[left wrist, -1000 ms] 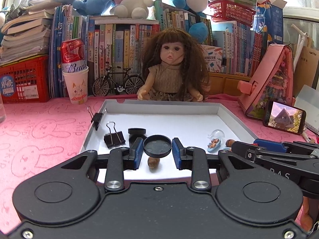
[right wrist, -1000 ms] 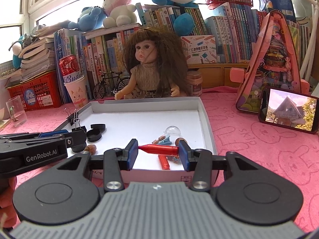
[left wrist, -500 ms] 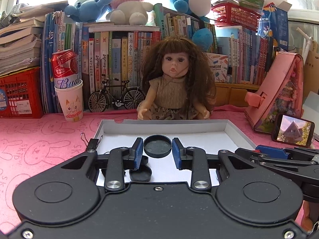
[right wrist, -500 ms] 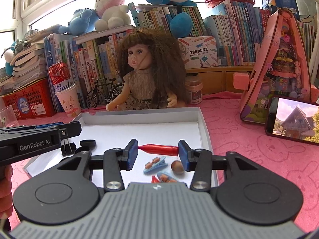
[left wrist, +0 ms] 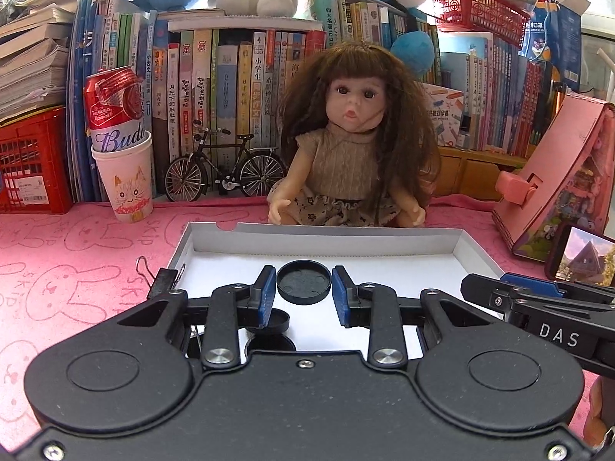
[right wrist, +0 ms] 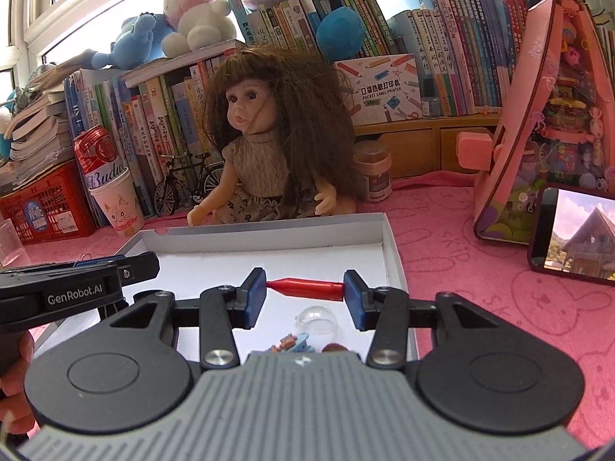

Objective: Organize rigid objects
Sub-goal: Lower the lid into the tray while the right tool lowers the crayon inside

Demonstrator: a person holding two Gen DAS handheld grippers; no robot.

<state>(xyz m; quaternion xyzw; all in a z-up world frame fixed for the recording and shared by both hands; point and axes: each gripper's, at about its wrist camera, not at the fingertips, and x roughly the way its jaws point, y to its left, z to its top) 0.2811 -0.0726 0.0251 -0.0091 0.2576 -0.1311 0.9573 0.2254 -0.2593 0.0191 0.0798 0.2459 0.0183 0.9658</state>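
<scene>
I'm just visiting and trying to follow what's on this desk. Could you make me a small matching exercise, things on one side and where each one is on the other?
Things:
1. black round cap
2. red pen-like piece
3. beer can
4. phone

Places:
A. standing in a white paper cup
B. held between the left gripper fingers
C. leaning by the pink toy house, screen lit
D. held end to end in the right gripper, above the white tray

Pairs: 1-B, 2-D, 3-A, 4-C
</scene>
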